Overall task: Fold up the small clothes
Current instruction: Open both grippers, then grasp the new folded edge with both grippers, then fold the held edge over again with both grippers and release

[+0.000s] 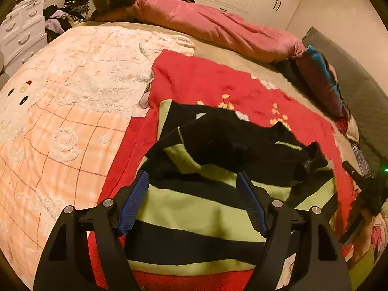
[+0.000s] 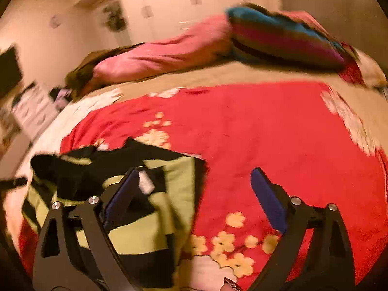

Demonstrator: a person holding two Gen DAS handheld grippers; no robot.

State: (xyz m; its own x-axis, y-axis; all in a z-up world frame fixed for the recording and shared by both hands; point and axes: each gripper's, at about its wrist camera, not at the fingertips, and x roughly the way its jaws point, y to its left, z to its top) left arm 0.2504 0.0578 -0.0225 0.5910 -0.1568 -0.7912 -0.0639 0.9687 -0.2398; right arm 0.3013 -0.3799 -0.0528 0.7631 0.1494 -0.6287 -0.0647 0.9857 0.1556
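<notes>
A small black and light-green striped garment [image 1: 194, 208] lies partly folded on a red flowered blanket [image 1: 218, 82] on the bed. Its black upper part [image 1: 230, 135] is folded down over the stripes. My left gripper [image 1: 192, 179] is open, just above the garment's striped middle, holding nothing. In the right wrist view the garment [image 2: 150, 223] lies at the lower left. My right gripper [image 2: 196, 177] is open wide over the garment's right edge and the red blanket [image 2: 278, 133]; its left finger [image 2: 121, 198] is over the cloth. This view is blurred.
A peach and white fleece blanket [image 1: 72, 101] covers the bed's left. A pink duvet [image 1: 218, 29] and a striped cushion [image 1: 320, 77] lie along the far side. White drawers [image 1: 21, 36] stand at the far left, wardrobes behind.
</notes>
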